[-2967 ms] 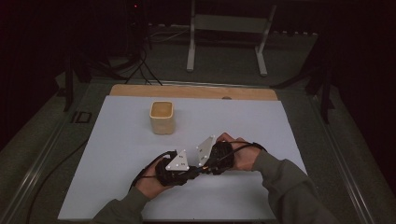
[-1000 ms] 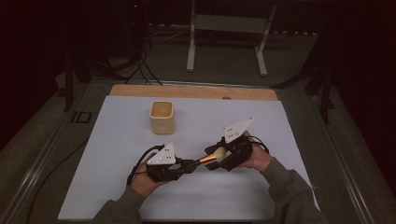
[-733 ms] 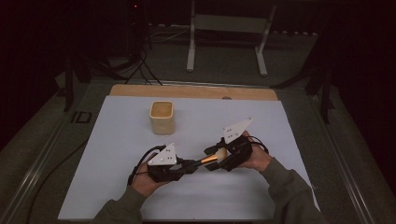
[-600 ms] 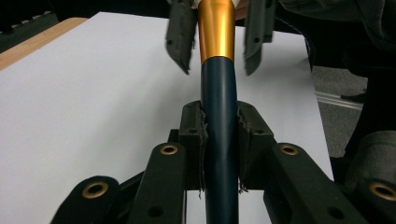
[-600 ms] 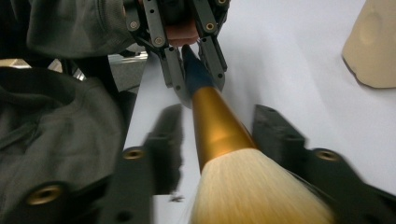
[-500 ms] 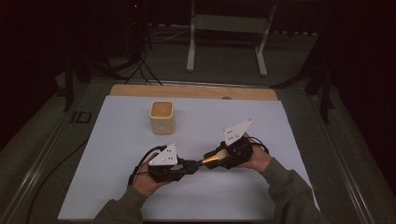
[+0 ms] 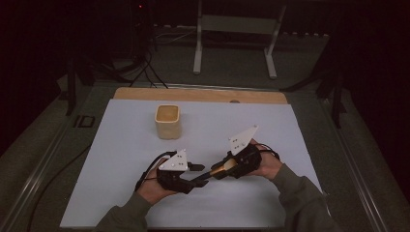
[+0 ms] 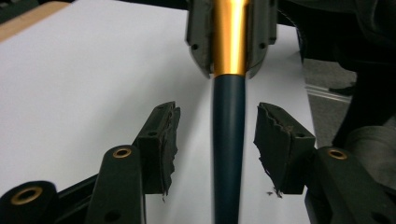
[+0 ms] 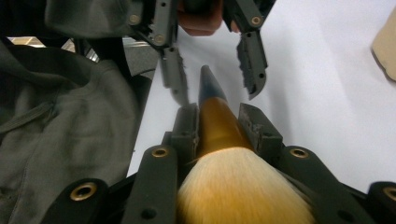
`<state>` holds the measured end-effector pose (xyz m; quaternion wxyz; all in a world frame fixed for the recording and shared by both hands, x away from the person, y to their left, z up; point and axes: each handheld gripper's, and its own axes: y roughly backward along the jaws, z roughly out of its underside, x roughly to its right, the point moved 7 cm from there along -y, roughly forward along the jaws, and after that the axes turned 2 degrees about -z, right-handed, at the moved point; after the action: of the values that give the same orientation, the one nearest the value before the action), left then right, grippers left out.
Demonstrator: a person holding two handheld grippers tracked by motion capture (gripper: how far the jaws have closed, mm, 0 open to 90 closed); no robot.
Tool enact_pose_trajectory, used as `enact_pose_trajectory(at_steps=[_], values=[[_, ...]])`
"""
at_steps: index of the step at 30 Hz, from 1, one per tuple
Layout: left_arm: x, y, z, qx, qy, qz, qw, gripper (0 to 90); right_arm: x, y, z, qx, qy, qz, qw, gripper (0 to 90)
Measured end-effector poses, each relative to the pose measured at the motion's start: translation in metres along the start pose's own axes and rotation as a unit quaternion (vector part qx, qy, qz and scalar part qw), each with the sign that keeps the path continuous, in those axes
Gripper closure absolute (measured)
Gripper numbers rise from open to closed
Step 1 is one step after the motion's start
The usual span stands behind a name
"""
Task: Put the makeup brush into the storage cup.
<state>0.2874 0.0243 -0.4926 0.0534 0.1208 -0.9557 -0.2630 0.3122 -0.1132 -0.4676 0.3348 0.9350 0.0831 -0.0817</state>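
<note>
Brush [image 9: 219,140] — right tool [image 9: 219,122] clamps ferrule, bristles visible

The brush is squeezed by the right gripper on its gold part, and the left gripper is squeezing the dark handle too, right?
Not quite. The right gripper does squeeze the gold part of the brush, but the left gripper isn't squeezing the dark handle. Its jaws have just opened, with gaps on both sides of the handle. The left gripper view shows it.

In my left gripper view the brush handle [image 8: 229,140] runs off the bottom edge, its tip unseen. In my right gripper view the bristles [image 9: 238,186] are blurred and cropped below; the beige cup [image 9: 385,44] is cut by the right edge.
</note>
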Motion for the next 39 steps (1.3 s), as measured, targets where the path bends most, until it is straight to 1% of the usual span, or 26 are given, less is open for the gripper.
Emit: enact_pose_trajectory(at_steps=[1, 2, 3, 5, 6, 13, 14, 16, 18, 19, 20, 21, 22, 23, 24, 25, 26, 27, 28, 29, 30, 32, 35, 36, 37, 39], values=[[0.001, -0.002, 0.000, -0.012, 0.001, 0.002, 0.9999, 48.7, 0.001, -0.001, 0.000, -0.005, 0.000, 0.002, 1.0000, 69.4], [0.001, -0.002, 0.000, -0.012, 0.001, 0.002, 0.9999, 49.3, 0.002, -0.001, 0.000, -0.009, 0.000, 0.001, 1.0000, 69.4], [0.001, -0.004, 0.000, -0.023, 0.003, 0.004, 0.9997, 49.7, 0.002, -0.002, 0.000, -0.014, 0.001, 0.002, 0.9999, 69.4], [0.001, -0.005, 0.000, -0.029, 0.003, 0.005, 0.9996, 50.8, 0.001, -0.003, -0.001, -0.018, 0.002, 0.004, 0.9998, 69.4], [0.002, -0.007, -0.001, -0.039, 0.003, 0.009, 0.9992, 52.6, 0.002, -0.005, -0.001, -0.028, 0.005, 0.010, 0.9996, 69.3], [0.003, -0.011, -0.004, -0.053, 0.009, 0.025, 0.9983, 57.6, 0.001, -0.010, -0.003, -0.044, 0.009, 0.008, 0.9989, 69.4], [0.003, -0.012, -0.005, -0.053, 0.009, 0.027, 0.9982, 60.9, 0.001, -0.011, -0.002, -0.051, 0.012, 0.010, 0.9986, 69.4], [0.004, -0.013, -0.005, -0.059, 0.007, 0.030, 0.9978, 62.3, 0.001, -0.012, -0.002, -0.053, 0.012, 0.007, 0.9985, 69.4], [0.005, -0.014, -0.004, -0.066, 0.002, 0.031, 0.9974, 67.5, 0.001, -0.012, -0.002, -0.054, 0.013, 0.003, 0.9984, 69.3], [0.005, -0.014, -0.004, -0.066, 0.002, 0.031, 0.9974, 72.8, 0.001, -0.012, -0.002, -0.054, 0.013, 0.003, 0.9984, 69.3], [0.005, -0.015, -0.003, -0.071, -0.006, 0.030, 0.9970, 74.4, 0.000, -0.013, -0.002, -0.055, 0.012, 0.002, 0.9984, 69.2], [0.005, -0.015, -0.003, -0.070, -0.006, 0.030, 0.9971, 74.7, 0.000, -0.013, -0.002, -0.057, 0.013, -0.002, 0.9983, 68.9], [0.005, -0.015, -0.003, -0.069, -0.006, 0.029, 0.9972, 74.9, 0.000, -0.013, -0.003, -0.053, 0.013, -0.004, 0.9985, 67.9], [0.005, -0.015, -0.003, -0.069, -0.006, 0.029, 0.9972, 75.0, 0.000, -0.013, -0.004, -0.046, 0.010, -0.006, 0.9989, 57.9], [0.004, -0.015, -0.003, -0.071, -0.007, 0.028, 0.9971, 75.0, 0.000, -0.013, -0.004, -0.046, 0.010, -0.006, 0.9989, 57.9], [0.004, -0.015, -0.003, -0.070, -0.005, 0.028, 0.9971, 75.1, 0.001, -0.012, -0.005, -0.043, 0.013, 0.009, 0.9990, 44.4], [0.004, -0.015, -0.003, -0.070, -0.006, 0.026, 0.9972, 75.1, 0.001, -0.012, -0.005, -0.043, 0.013, 0.009, 0.9990, 44.4], [0.003, -0.015, -0.003, -0.069, -0.006, 0.022, 0.9974, 75.2, 0.002, -0.013, -0.004, -0.048, 0.006, 0.017, 0.9987, 38.9], [0.003, -0.014, -0.004, -0.066, -0.004, 0.022, 0.9976, 75.2, 0.002, -0.014, -0.004, -0.051, 0.008, 0.020, 0.9985, 35.8], [0.002, -0.014, -0.004, -0.064, -0.003, 0.020, 0.9978, 75.2, 0.002, -0.014, -0.004, -0.051, 0.008, 0.020, 0.9985, 35.8], [0.001, -0.013, -0.004, -0.063, -0.004, 0.017, 0.9979, 75.2, 0.003, -0.014, -0.003, -0.054, 0.007, 0.027, 0.9982, 34.2], [0.001, -0.012, -0.005, -0.061, -0.002, 0.015, 0.9980, 75.2, 0.003, -0.012, -0.004, -0.049, 0.004, 0.026, 0.9985, 33.8], [-0.001, -0.011, -0.004, -0.061, -0.001, 0.007, 0.9981, 75.2, 0.003, -0.010, -0.005, -0.042, 0.008, 0.026, 0.9987, 34.8], [-0.002, -0.011, -0.004, -0.061, -0.001, 0.004, 0.9981, 75.2, 0.006, -0.006, -0.005, -0.032, 0.005, 0.034, 0.9989, 34.5], [-0.002, -0.011, -0.004, -0.060, 0.001, 0.003, 0.9982, 75.2, 0.007, -0.004, -0.005, -0.030, 0.003, 0.037, 0.9988, 34.3], [-0.003, -0.010, -0.003, -0.061, 0.002, 0.000, 0.9981, 75.2, 0.007, -0.003, -0.005, -0.028, 0.001, 0.038, 0.9989, 33.6]])
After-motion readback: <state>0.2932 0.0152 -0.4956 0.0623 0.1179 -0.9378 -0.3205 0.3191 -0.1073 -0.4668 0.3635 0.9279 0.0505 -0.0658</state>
